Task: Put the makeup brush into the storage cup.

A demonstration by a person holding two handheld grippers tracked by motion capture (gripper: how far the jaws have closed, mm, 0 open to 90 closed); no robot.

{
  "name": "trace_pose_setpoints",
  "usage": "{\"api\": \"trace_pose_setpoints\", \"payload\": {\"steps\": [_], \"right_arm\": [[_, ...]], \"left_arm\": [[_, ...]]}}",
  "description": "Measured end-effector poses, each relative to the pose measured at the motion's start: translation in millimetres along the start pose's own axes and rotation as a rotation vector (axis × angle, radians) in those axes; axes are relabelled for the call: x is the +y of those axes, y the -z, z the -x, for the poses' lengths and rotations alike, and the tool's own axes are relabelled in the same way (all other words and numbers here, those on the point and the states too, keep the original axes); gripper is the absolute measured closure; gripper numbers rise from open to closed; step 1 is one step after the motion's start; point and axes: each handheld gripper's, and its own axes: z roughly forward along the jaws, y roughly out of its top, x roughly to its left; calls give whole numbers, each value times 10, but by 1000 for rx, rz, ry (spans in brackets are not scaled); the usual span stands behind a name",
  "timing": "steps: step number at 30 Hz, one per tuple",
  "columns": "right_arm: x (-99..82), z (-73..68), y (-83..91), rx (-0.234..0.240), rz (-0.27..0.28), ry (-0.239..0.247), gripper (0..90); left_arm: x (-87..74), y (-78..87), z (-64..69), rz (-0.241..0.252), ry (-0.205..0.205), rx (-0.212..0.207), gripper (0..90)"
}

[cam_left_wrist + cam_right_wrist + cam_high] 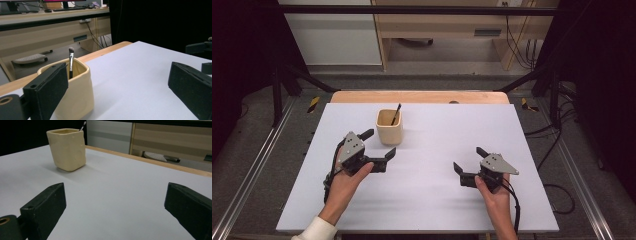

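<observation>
Left gripper (378,149) jaws spread wide, nothing between, just beside cream square ceramic cup (389,126) at far centre; black-handled makeup brush (71,62) upright inside. Right gripper (469,166) agape, farther off.

This looks like a lab or office test room. A white board (422,200) lies on a wooden table (419,96) inside a black metal frame (412,10). Beyond stand pale wood desks (50,27) with monitors and a keyboard (67,9), and loose cables (557,135) trail on the grey floor.
</observation>
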Motion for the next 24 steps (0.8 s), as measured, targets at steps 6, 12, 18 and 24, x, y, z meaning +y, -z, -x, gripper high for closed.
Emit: {"api": "trace_pose_setpoints", "payload": {"steps": [6, 12, 18, 24], "right_arm": [[1, -9, -8, -11, -5, 25, 50], [31, -101, -64, -55, 17, 79, 63], [92, -113, -65, -25, -11, 109, 79], [108, -40, 35, -34, -28, 130, 71]], "left_arm": [[-101, 106, 21, 12, -29, -17, 28], [-173, 223, 10, 4, -92, -28, 28], [-245, 358, -33, 3, -93, -23, 28], [-322, 480, -126, -1, -76, 10, 28]]}}
